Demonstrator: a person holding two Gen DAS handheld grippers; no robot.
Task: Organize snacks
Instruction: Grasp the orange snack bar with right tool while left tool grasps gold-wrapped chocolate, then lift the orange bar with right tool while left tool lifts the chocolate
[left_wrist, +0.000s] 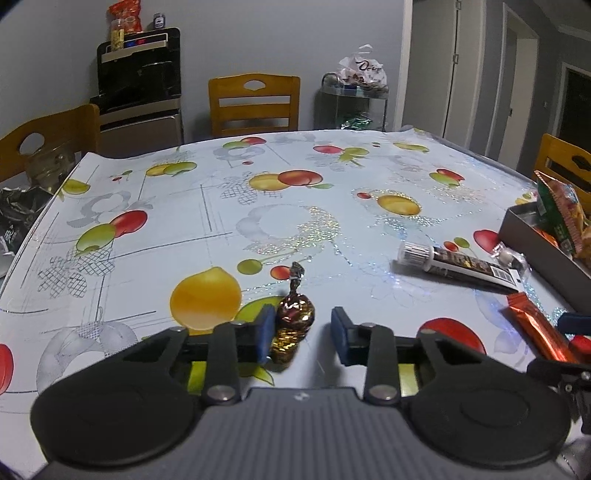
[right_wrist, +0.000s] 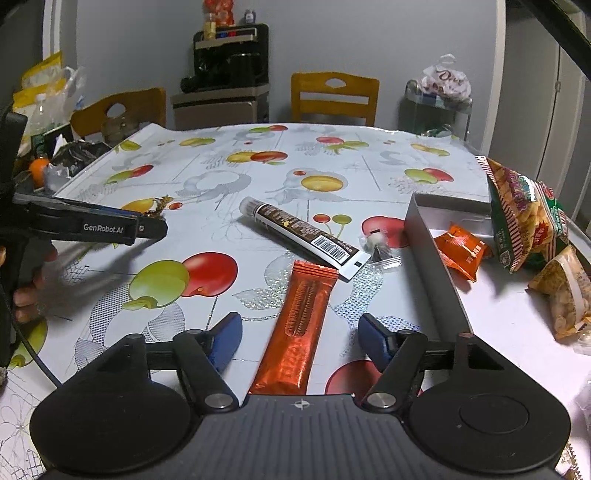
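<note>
Scene: I stand at a table (right_wrist: 258, 173) covered in a fruit-print cloth, a claw in each hand, sorting loose snacks into a grey box (right_wrist: 436, 236) at my right.

Left claw (left_wrist: 303, 332): it sits low over the cloth with a gold-and-brown foil candy (left_wrist: 295, 317) between its blue pads. The left pad (left_wrist: 266, 328) touches the wrapper; the right pad stands a little clear of it, so I call this a claw around the candy, not yet clenched on it.

Why so low: the candy is small and its twisted top sticks up, so I judge the pads must catch the plump body near the cloth.

Right claw (right_wrist: 299, 343): released, its pads set wide on either side of an orange foil bar (right_wrist: 299, 325), neither pad touching it. The bar lies lengthwise between them, pointing away from me, which lets the pads close across its narrow width.

Box: already holds an orange packet (right_wrist: 461, 251), a tall striped cracker bag (right_wrist: 517, 214) leaning in the far corner and a pale snack bag (right_wrist: 565, 291) at the near side.

Still on the cloth: a dark tube with a barcode (right_wrist: 303, 232) and a small clear-wrapped sweet (right_wrist: 380, 247), both between the bar and the box wall, the sweet just beside the tube's flat end.

Progress: by my reckoning partway; four items remain outside the box.

Risk: the foil is slick, and the candy may roll off one pad as the other meets it.
</note>
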